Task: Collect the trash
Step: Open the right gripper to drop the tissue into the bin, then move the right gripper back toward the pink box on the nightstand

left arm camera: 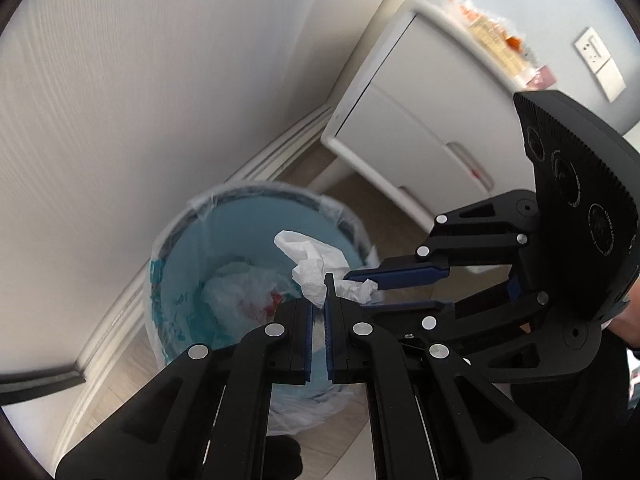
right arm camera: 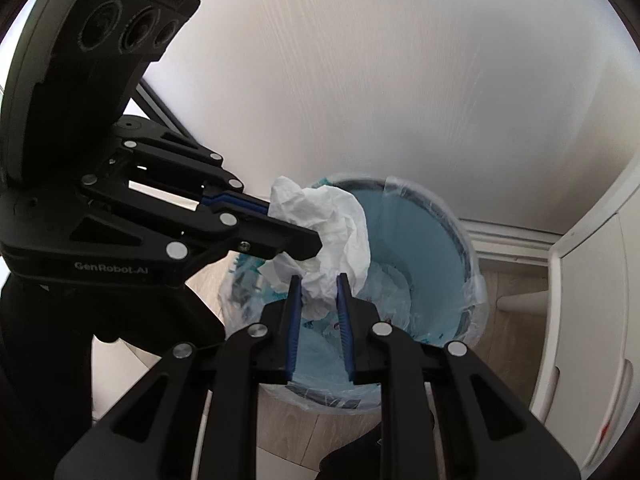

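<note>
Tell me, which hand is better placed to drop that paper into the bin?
Probably neither alone. The left gripper and right gripper both pinch the crumpled paper above the open bin, so both should let go.

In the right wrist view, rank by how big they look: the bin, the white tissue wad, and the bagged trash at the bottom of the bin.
1. Bin, clearly largest.
2. Tissue wad.
3. Bagged trash, smallest as seen.

The wad hangs nearer the camera and partly hides the bagged trash, so the order of those two is unsure.
</note>
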The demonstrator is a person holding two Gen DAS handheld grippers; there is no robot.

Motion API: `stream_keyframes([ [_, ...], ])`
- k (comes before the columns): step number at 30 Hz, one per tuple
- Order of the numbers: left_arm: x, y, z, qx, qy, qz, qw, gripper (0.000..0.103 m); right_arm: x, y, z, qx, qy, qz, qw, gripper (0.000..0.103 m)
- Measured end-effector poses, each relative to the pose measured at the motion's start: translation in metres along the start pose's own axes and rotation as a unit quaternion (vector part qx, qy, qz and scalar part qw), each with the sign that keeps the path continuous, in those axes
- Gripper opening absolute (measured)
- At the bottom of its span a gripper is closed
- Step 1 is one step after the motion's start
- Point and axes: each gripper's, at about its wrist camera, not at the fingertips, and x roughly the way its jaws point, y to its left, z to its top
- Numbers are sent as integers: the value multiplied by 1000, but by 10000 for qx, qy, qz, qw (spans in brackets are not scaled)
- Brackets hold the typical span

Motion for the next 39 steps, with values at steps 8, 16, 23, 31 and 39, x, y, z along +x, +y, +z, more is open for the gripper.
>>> stream_keyframes([
  [8,37,23,-7,-205,300,14,9993,4,35,-5,2,-54,367,109,9993,18],
  [16,65,38,-16,-338,557,51,9979,4,71,-16,-2,-190,712,163,9971,18],
  [23,66,41,-18,-350,520,234,9978,41,71,-11,-7,-503,753,-235,9956,53],
  [31,31,41,-13,-306,93,684,9971,89,33,-1,-11,-764,462,-602,9942,95],
  [39,-18,11,-1,41,-306,867,9958,91,-50,14,-8,-668,-272,-826,9940,96],
])
